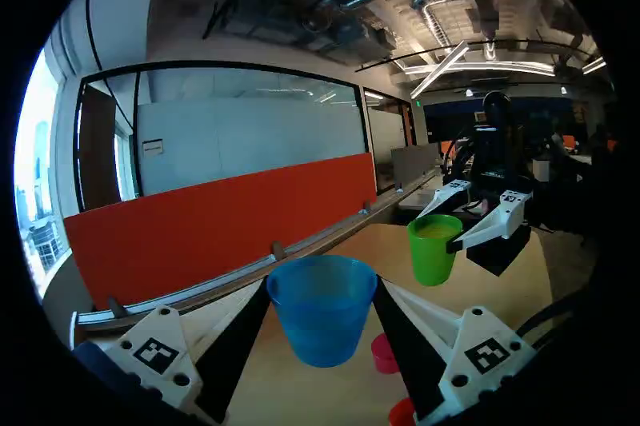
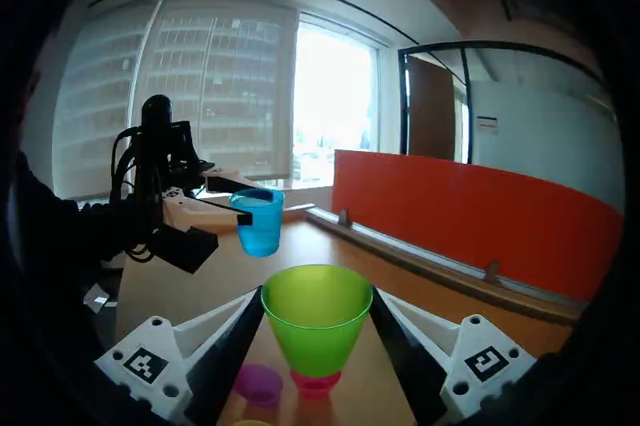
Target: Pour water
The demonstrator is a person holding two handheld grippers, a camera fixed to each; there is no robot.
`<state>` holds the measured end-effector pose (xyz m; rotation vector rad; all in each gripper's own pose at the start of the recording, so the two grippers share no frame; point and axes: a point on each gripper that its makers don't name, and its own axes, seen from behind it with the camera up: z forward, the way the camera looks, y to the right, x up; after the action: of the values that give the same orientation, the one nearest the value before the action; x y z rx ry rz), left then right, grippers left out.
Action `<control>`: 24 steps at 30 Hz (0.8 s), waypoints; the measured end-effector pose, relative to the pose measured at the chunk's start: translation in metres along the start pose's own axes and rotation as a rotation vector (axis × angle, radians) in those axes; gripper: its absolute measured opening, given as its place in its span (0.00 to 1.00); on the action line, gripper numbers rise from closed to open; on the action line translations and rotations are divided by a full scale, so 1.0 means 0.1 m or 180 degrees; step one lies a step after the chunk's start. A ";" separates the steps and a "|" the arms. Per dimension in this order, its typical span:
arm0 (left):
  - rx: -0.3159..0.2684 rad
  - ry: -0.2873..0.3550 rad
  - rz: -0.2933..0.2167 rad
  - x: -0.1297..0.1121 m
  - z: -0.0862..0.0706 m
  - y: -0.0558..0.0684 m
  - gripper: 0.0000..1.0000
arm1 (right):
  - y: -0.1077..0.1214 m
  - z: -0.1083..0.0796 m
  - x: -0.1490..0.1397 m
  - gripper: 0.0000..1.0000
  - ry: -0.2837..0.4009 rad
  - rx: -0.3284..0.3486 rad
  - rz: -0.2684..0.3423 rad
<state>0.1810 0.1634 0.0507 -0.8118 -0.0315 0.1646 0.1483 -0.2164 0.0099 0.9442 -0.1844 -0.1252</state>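
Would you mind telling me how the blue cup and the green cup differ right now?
The blue cup sits in the left gripper, the green cup in the right gripper. The blue cup tapers only gently; the green cup narrows sharply to a small base. Both are upright, gripped and held above the table.

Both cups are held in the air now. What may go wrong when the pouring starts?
1. The blue cup and the green cup hang apart above the table; tipping one before the rims meet would likely spill water on the wood.
2. The left gripper and the right gripper each pinch a tapered wall, so a tilted cup might slip.
3. A small purple cup and a pink cup stand below; a lowered cup could knock them.
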 end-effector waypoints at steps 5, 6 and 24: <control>-0.0011 -0.0005 0.0044 0.01 0.00 0.01 0.89 | -0.02 0.02 -0.01 0.94 -0.0033 0.0030 -0.0015; -0.0012 -0.0007 0.0054 0.01 0.00 0.01 0.89 | -0.03 0.02 -0.02 0.94 -0.0042 0.0036 -0.0020; 0.0003 -0.0013 0.0198 0.06 -0.01 -0.01 0.89 | -0.12 0.12 -0.05 0.94 -0.0075 0.0135 -0.0031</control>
<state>0.1874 0.1630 0.0511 -0.8119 -0.0102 0.2251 0.1406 -0.2315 0.0065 0.9863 -0.2048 -0.1419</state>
